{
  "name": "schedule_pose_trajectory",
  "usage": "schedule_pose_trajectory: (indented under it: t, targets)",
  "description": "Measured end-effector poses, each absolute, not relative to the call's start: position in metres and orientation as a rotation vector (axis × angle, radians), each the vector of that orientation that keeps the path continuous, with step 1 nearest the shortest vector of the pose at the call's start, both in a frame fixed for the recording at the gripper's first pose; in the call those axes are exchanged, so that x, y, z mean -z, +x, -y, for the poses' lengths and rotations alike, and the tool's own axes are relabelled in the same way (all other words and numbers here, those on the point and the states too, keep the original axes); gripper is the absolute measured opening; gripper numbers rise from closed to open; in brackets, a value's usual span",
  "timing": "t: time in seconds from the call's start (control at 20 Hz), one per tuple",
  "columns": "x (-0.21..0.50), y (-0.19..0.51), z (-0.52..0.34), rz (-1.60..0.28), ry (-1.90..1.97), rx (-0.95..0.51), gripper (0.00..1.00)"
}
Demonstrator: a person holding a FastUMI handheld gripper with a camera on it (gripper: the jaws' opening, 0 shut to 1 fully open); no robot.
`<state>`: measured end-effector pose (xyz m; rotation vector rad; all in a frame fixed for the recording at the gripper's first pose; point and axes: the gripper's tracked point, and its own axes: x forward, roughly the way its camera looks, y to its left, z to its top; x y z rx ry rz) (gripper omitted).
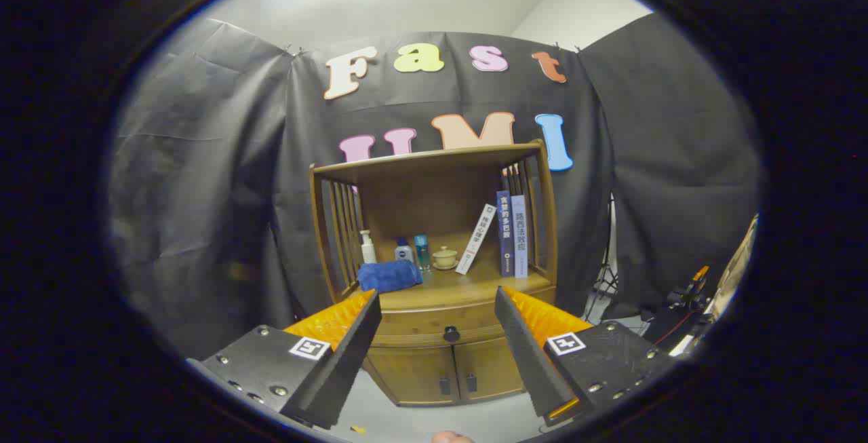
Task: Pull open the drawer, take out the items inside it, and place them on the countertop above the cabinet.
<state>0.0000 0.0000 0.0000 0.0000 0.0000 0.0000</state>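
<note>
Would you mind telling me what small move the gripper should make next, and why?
Probably straight ahead toward the knob: the drawer looks closed, the gripper is open and some way off, with the knob in line between its fingers.

cabinet (434, 368): warm brown wood, slatted sides
drawer knob (451, 334): black
towel (389, 275): blue, fuzzy
bottle (367, 247): white
small bottle (422, 252): clear teal
lidded cup (445, 257): pale cream
books (512, 234): one white, one navy, one lilac
floor (434, 419): pale grey
</note>
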Motion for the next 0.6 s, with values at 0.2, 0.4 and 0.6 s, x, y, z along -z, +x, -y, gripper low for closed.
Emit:
schedule_pose_trajectory:
  t: [0.2,0.4,0.6]
  targets:
    - [0.0019,0.0033,0.0008,-0.007,-0.001,0.004,1.0]
    - [0.0061,0.0046,-0.0004,-0.016,-0.027,0.009,1.0]
    - [0.0044,0.0063,0.001,-0.008,-0.031,0.017,1.0]
